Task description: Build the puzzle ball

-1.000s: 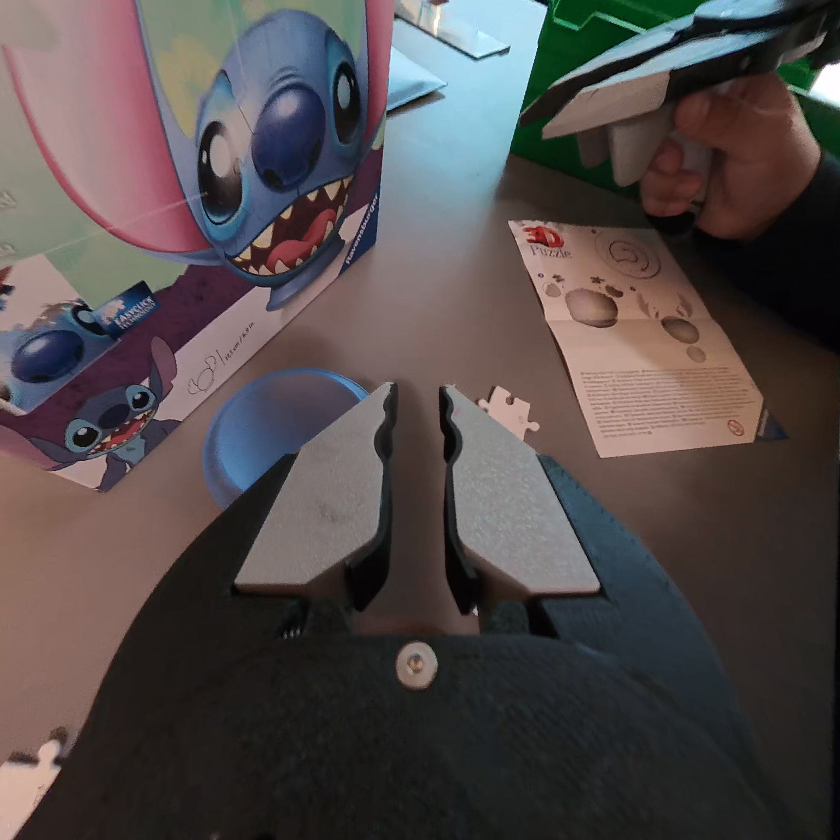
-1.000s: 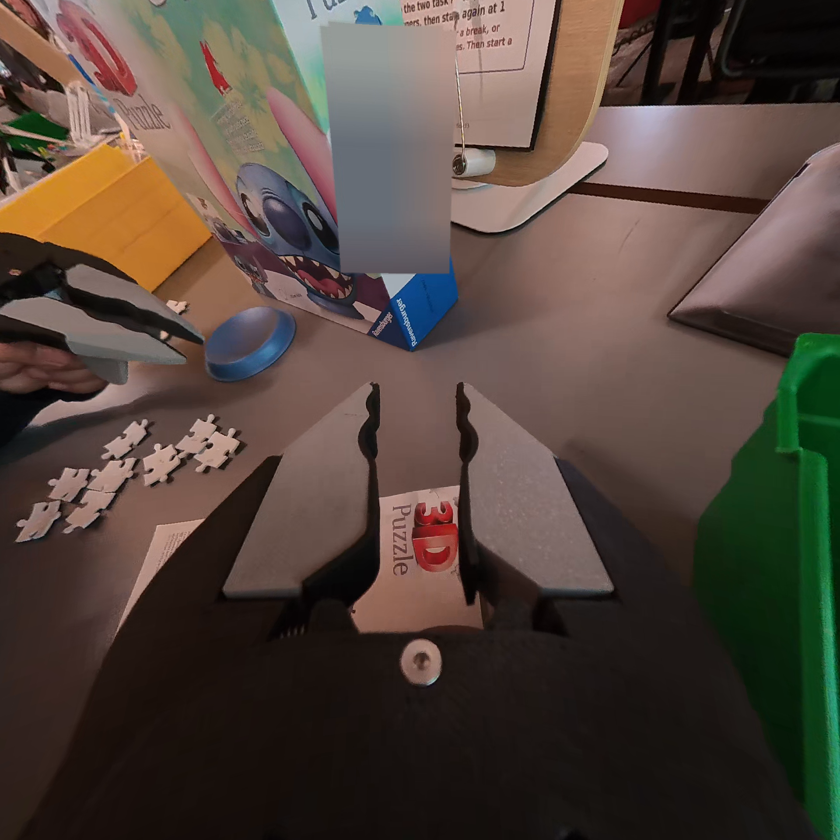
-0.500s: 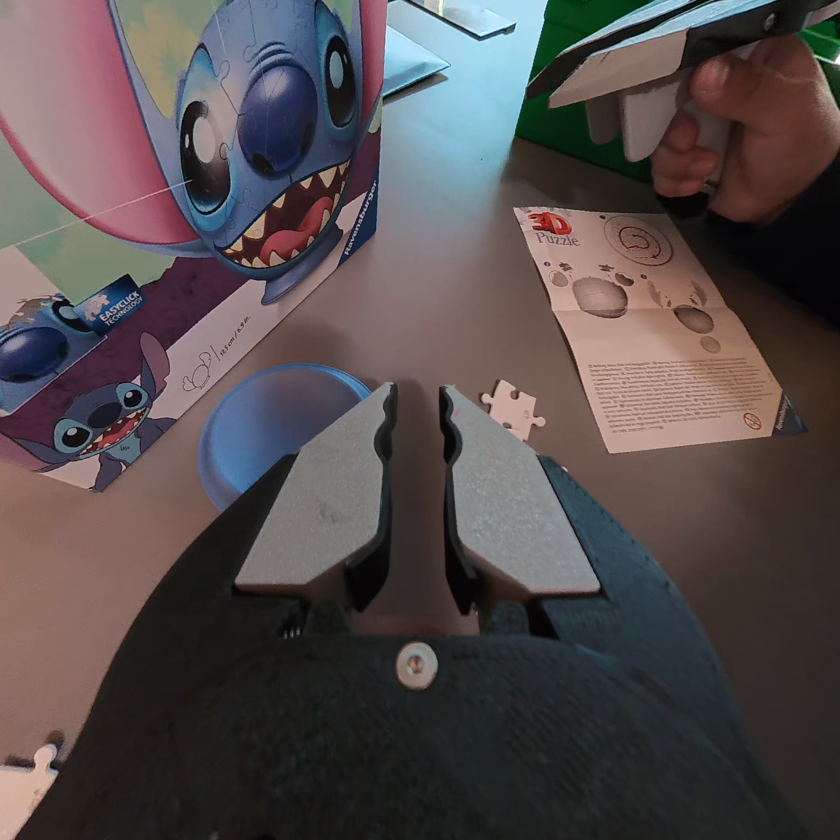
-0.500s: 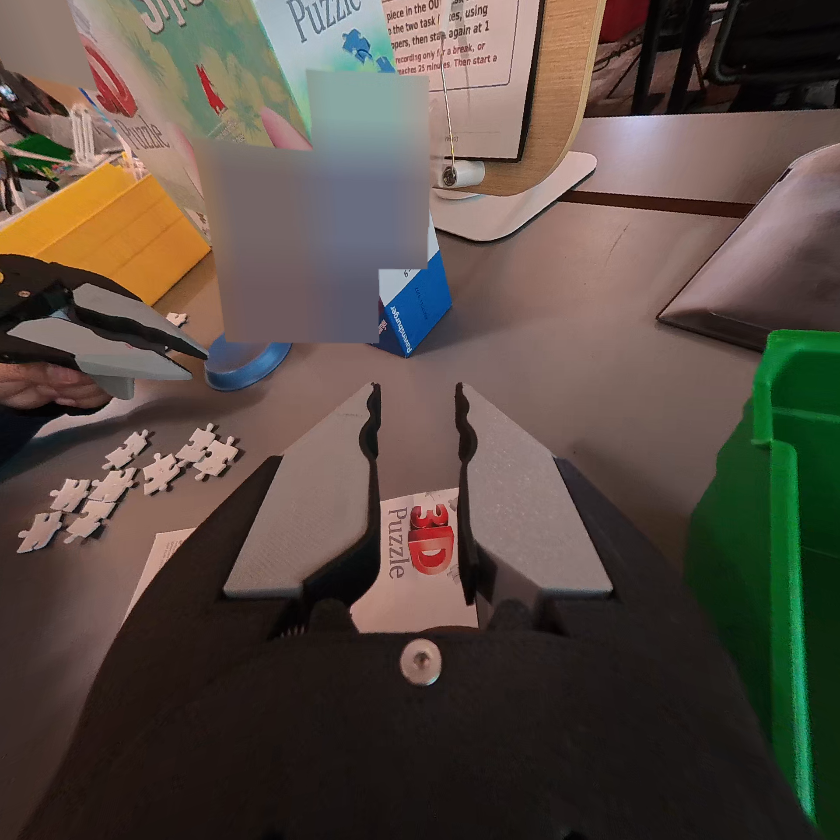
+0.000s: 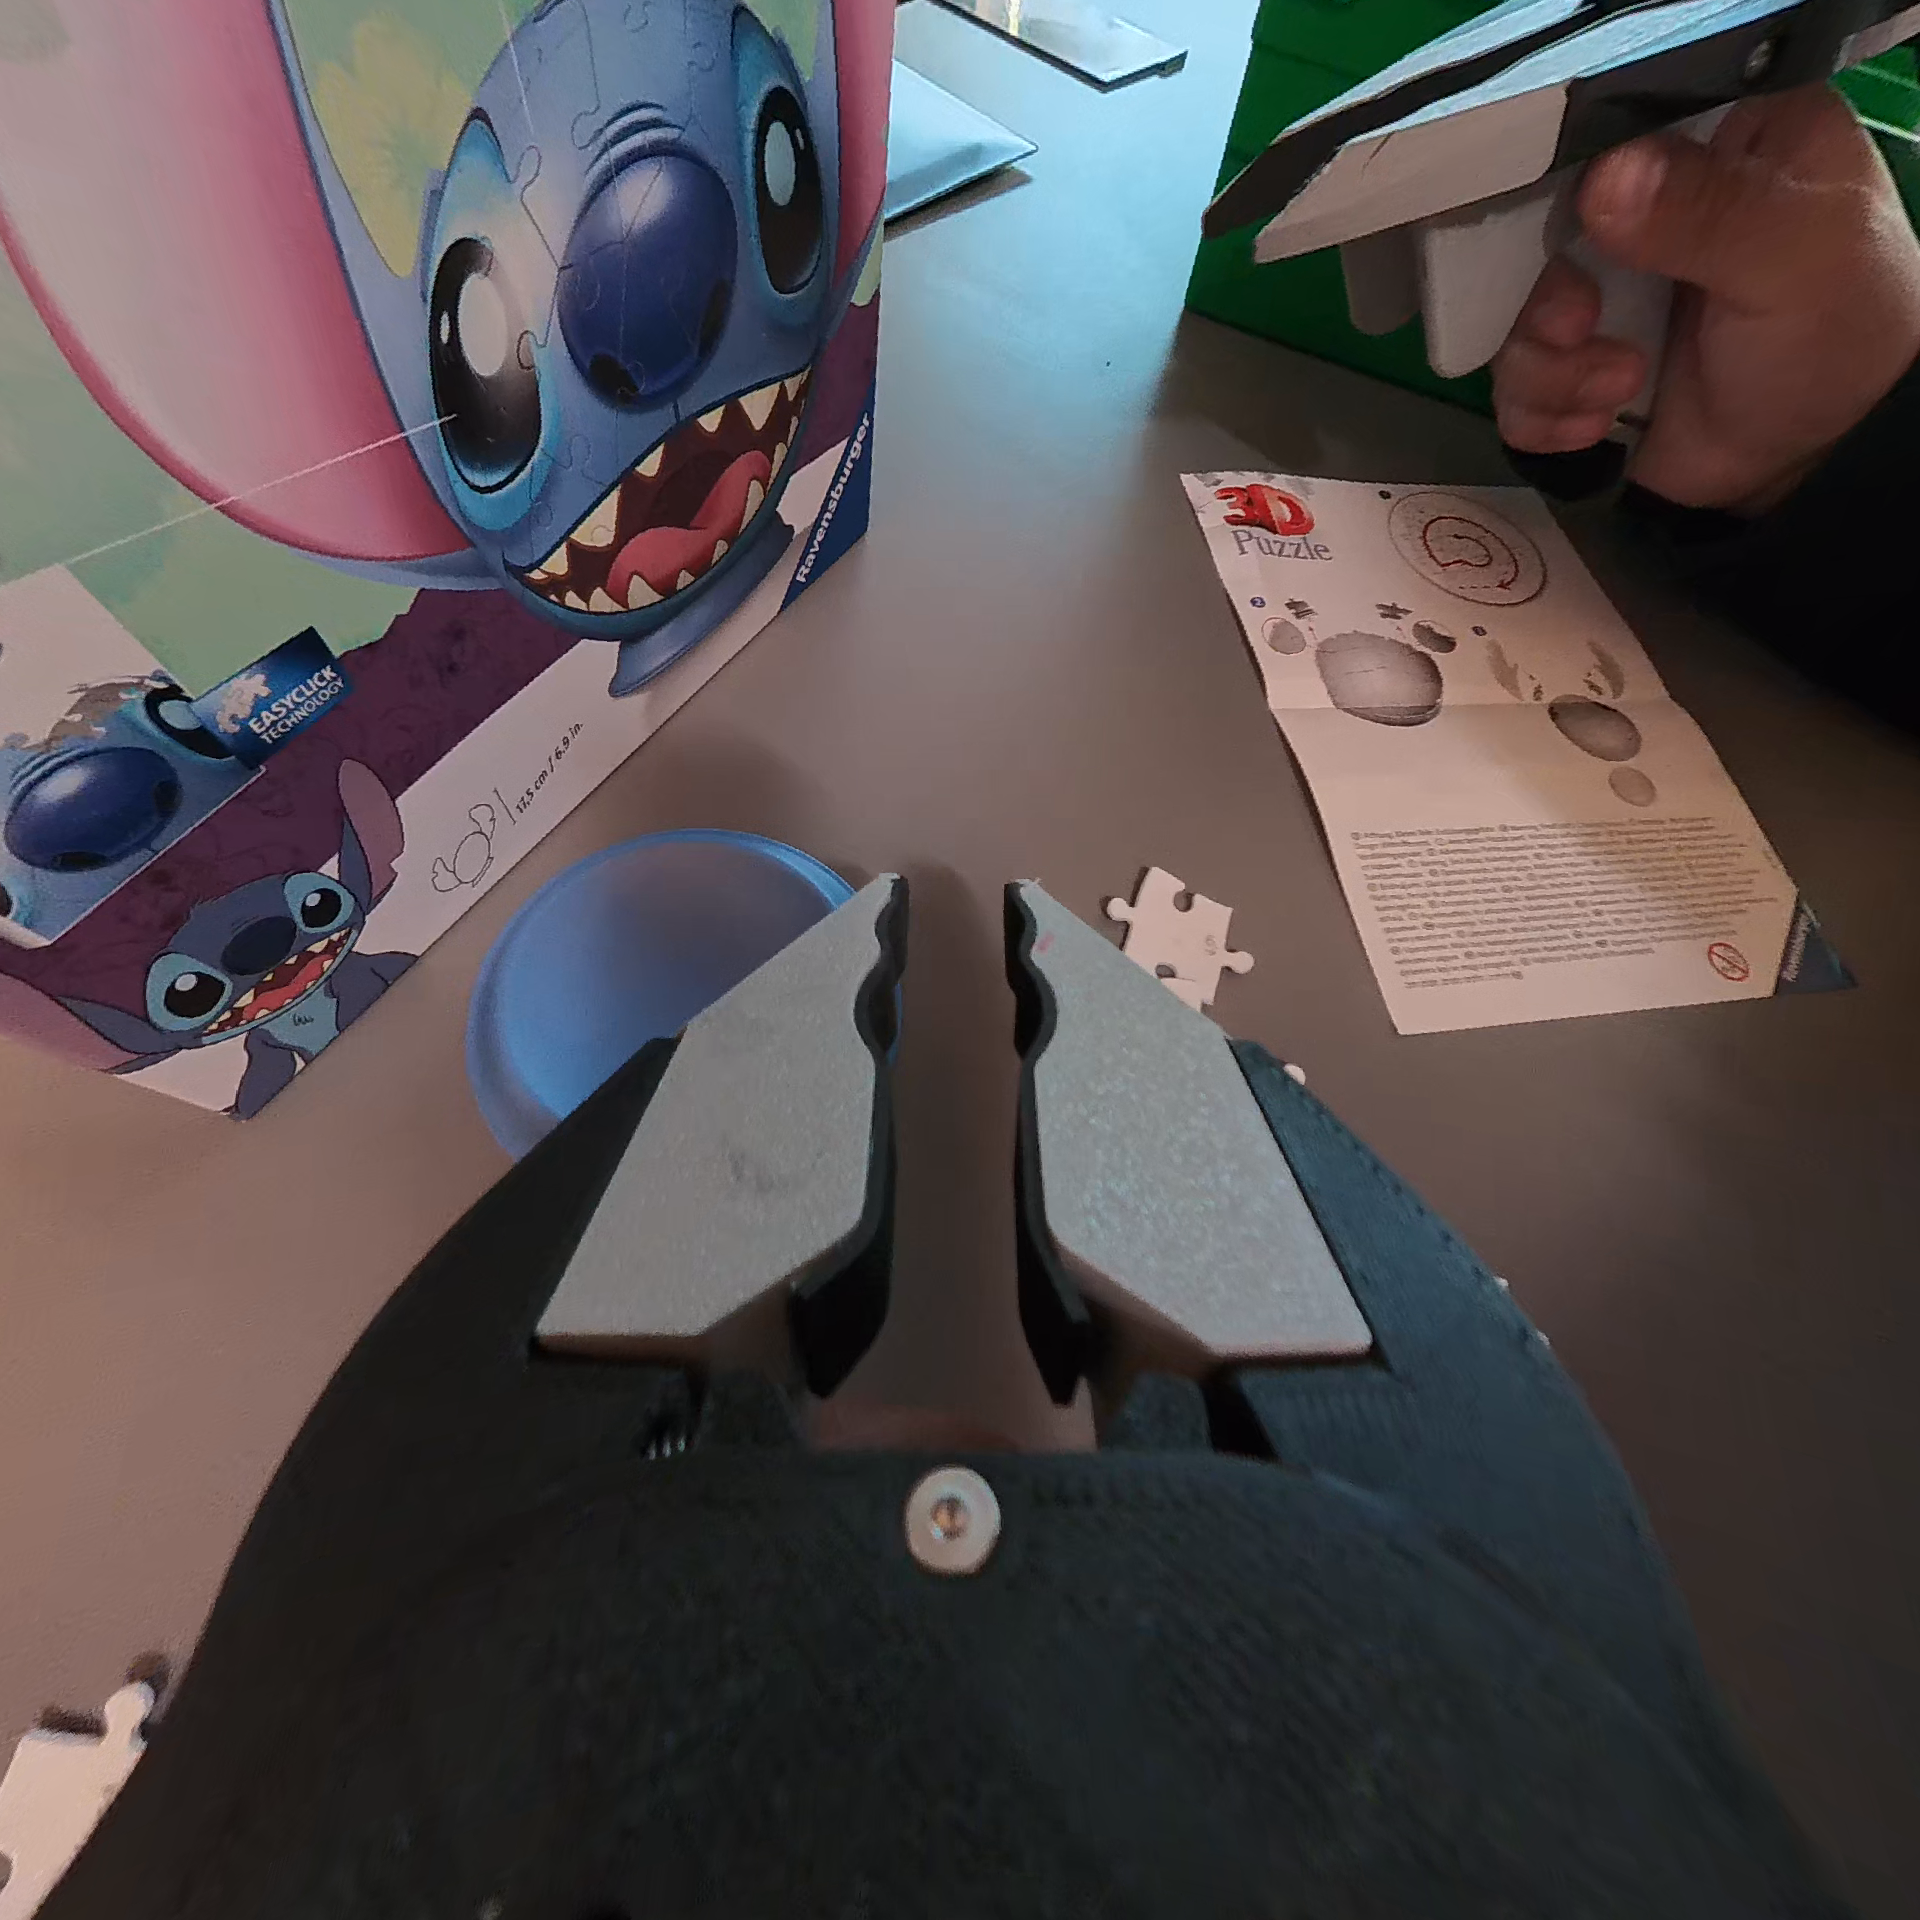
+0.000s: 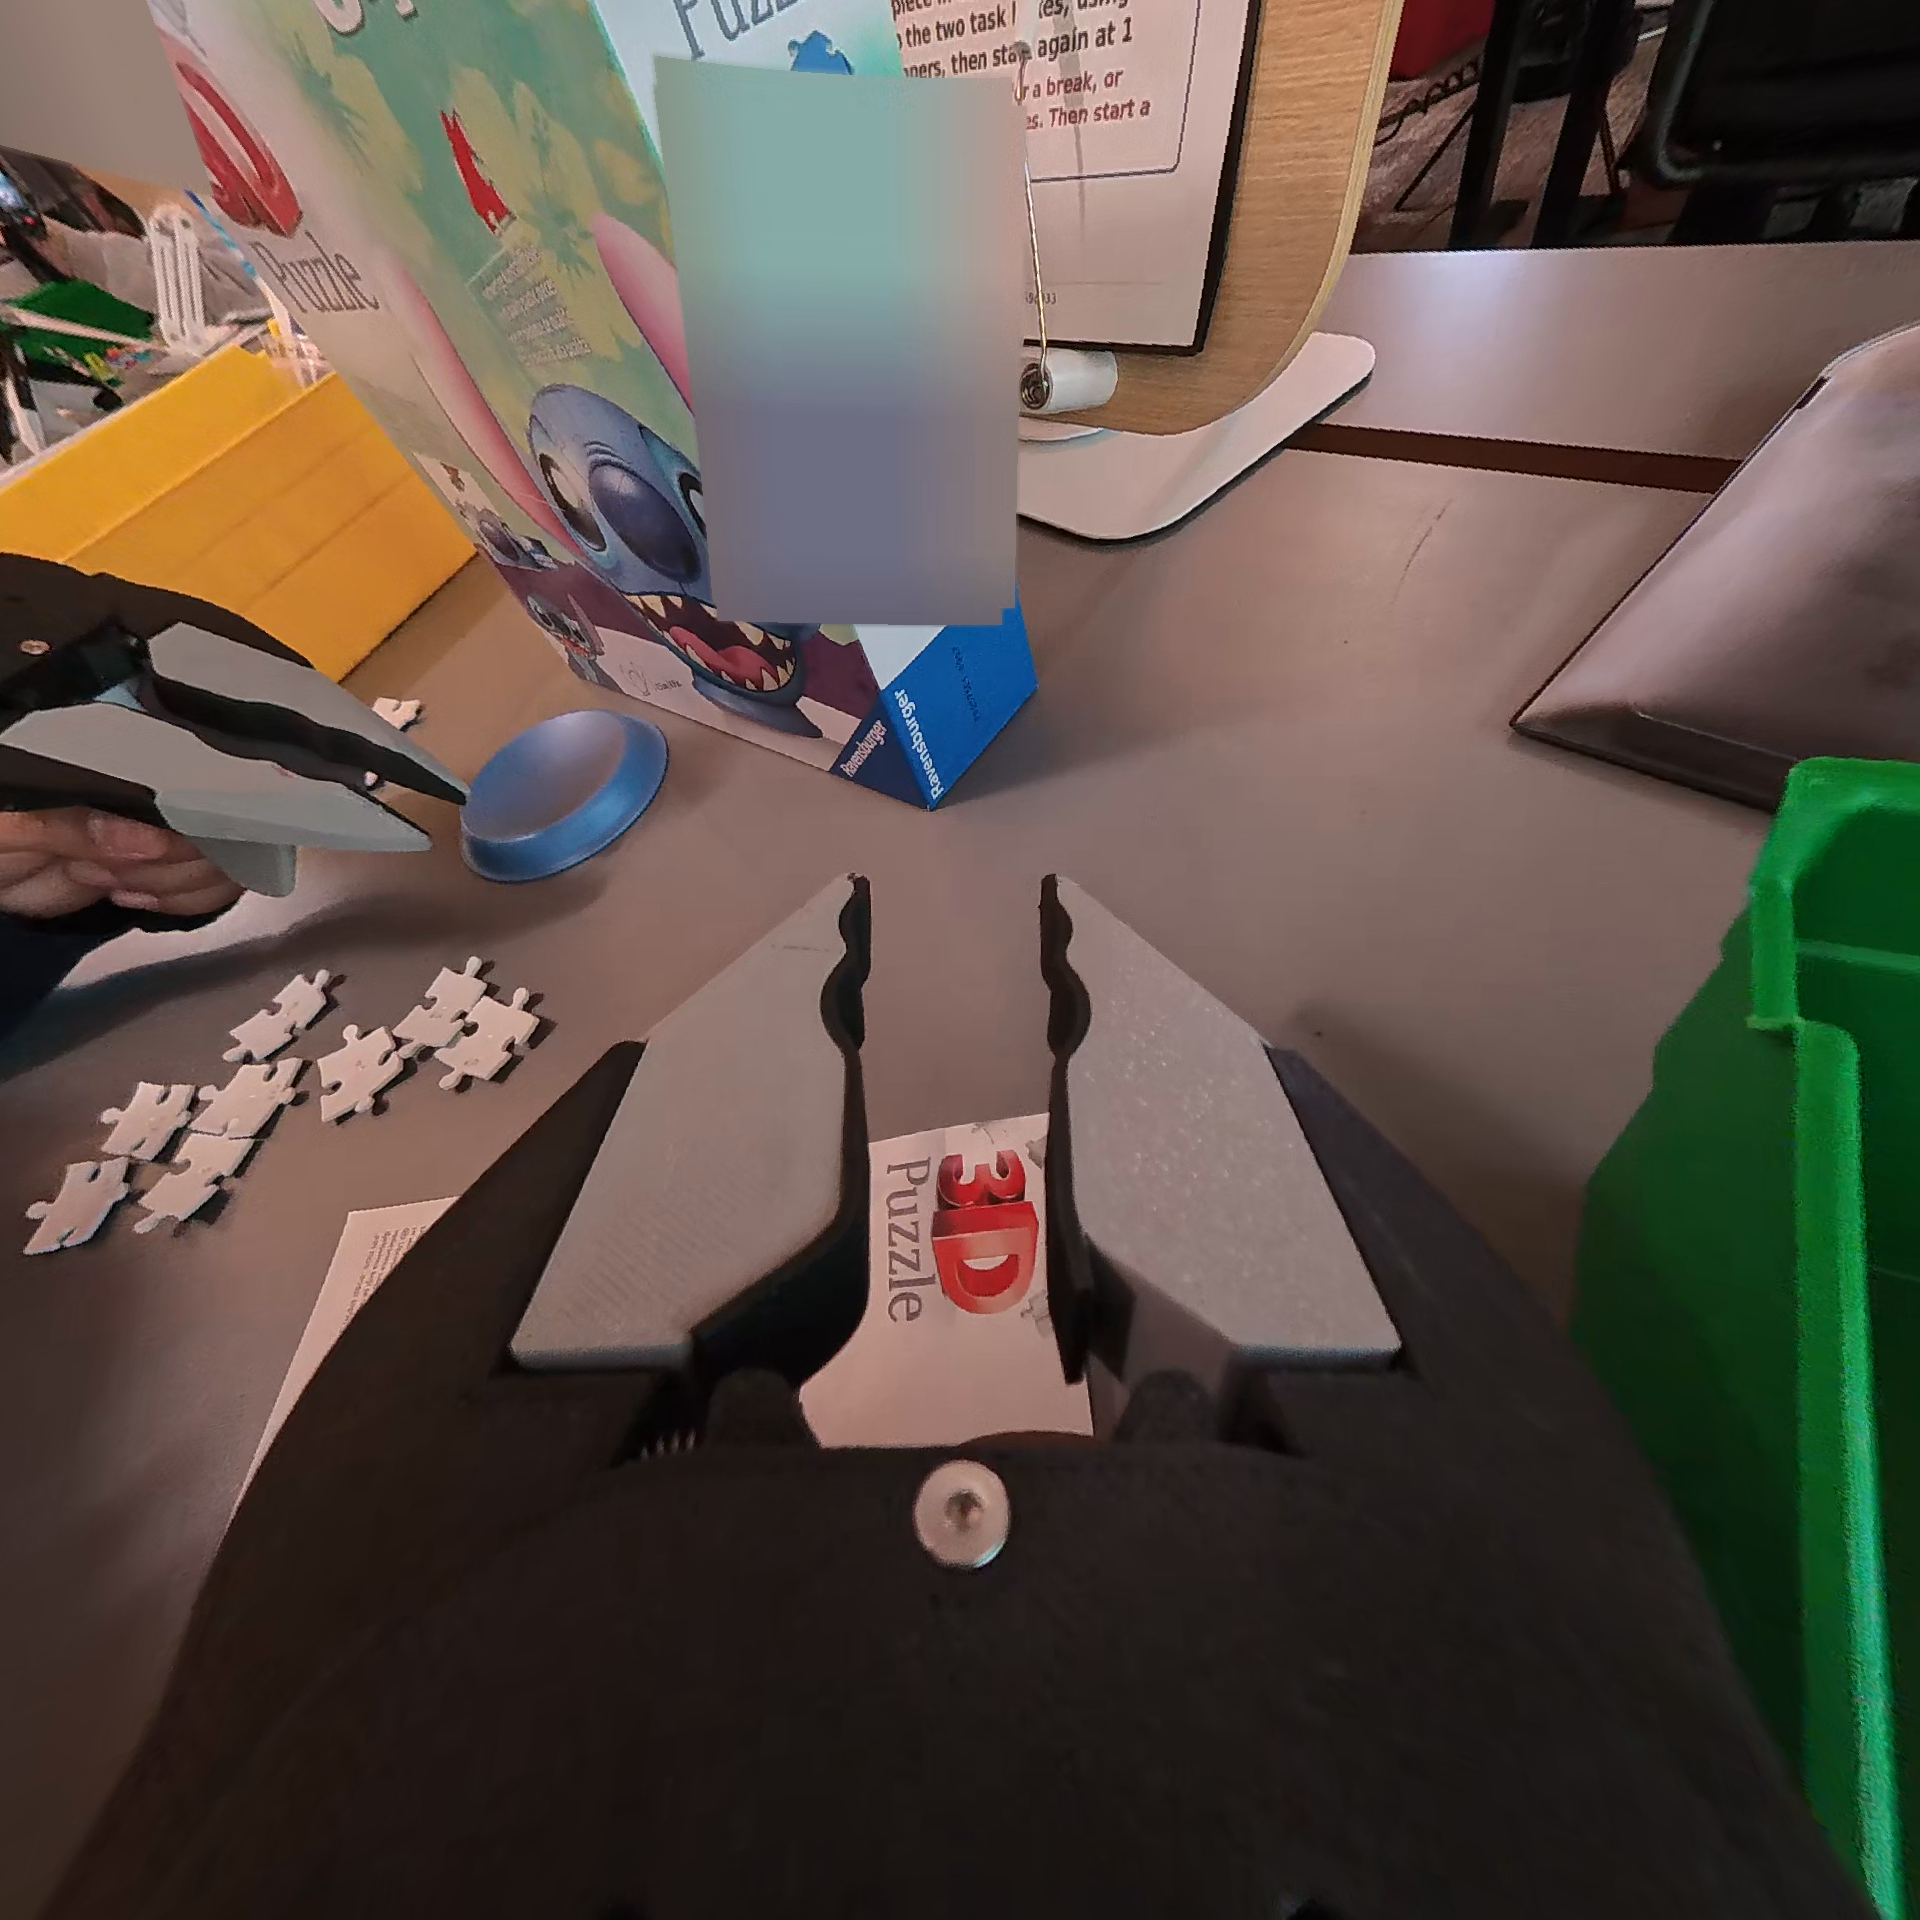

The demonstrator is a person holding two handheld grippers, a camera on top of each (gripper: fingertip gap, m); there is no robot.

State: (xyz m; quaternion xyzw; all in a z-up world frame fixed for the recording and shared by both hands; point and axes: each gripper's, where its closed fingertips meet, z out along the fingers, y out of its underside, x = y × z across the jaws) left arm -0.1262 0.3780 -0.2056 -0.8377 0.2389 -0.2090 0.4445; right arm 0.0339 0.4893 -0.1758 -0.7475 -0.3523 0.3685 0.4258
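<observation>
My left gripper (image 5: 956,904) is open by a narrow gap and empty, low over the table. Its left finger overlaps the near rim of a round blue stand (image 5: 623,956). One white puzzle piece (image 5: 1184,930) lies just right of its tips. My right gripper (image 6: 951,883) is open and empty, held above the folded instruction sheet (image 6: 956,1299). Several white puzzle pieces (image 6: 312,1081) lie in a loose group to its left. In the right wrist view the left gripper (image 6: 442,810) points at the blue stand (image 6: 566,790).
The tall puzzle box (image 5: 416,416) stands behind the stand. The instruction sheet (image 5: 1507,748) lies at the right. A green bin (image 6: 1818,1143) is at the right, a yellow bin (image 6: 208,520) far left, and a sign on a white base (image 6: 1195,436) and a grey slab (image 6: 1766,623) behind. From my left tips it is roughly 7 cm to the white puzzle piece (image 5: 1184,930); from my right, 15 cm. My right wrist view (image 6: 488,1041) looks at it from another angle.
My left gripper has crept forward to the blue stand. The right gripper has shifted slightly over the sheet. Both keep the same jaw gap.
</observation>
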